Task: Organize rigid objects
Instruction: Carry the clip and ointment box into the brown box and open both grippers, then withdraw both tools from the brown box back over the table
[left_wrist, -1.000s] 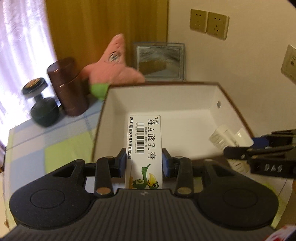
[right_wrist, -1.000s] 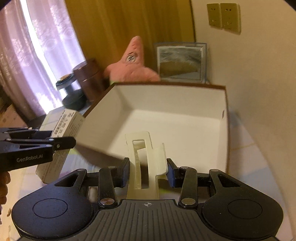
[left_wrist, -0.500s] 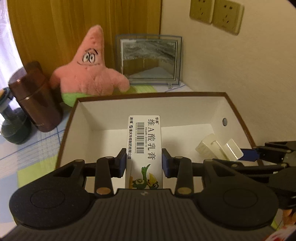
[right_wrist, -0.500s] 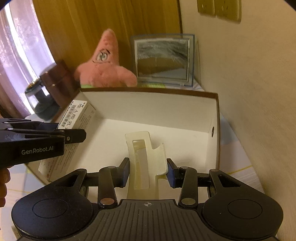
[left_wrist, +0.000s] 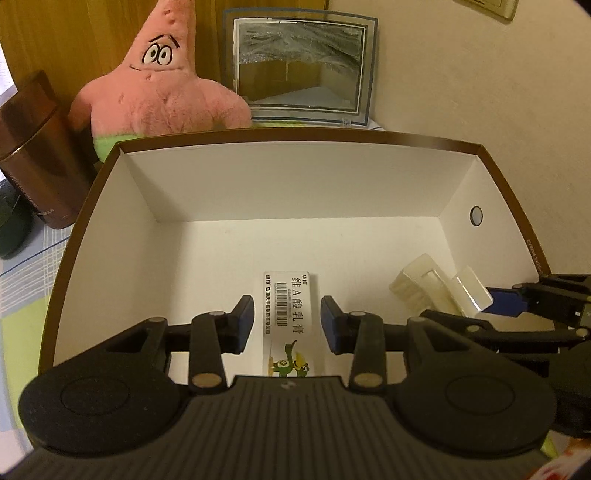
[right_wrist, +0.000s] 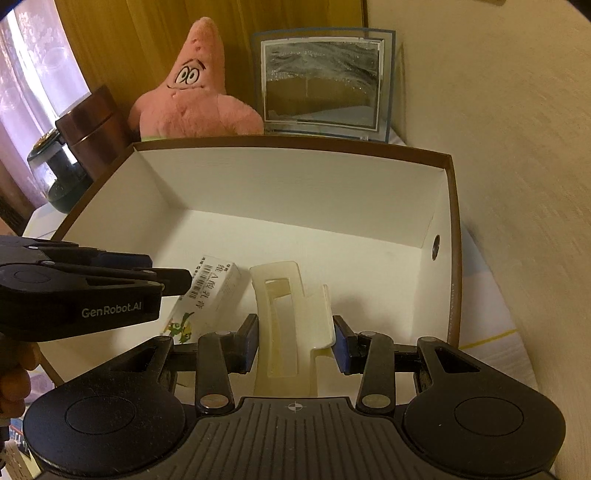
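Inside the white box (left_wrist: 147, 192), the left gripper (left_wrist: 287, 317) is standing open astride the ointment carton (left_wrist: 290, 306) lying on the box floor. Beside it, the right gripper (right_wrist: 295, 339) is gaping around the cream plastic holder (right_wrist: 284, 317), one pad touching its edge.

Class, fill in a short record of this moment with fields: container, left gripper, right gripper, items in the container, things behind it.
container: open brown-edged box, white inside
left gripper: open, pads clear of the medicine carton lying on the box floor
right gripper: open, jaws either side of the cream plastic clip, contact unclear
items in the container: carton and clip, apart
things behind it: pink starfish plush, framed picture, brown canister
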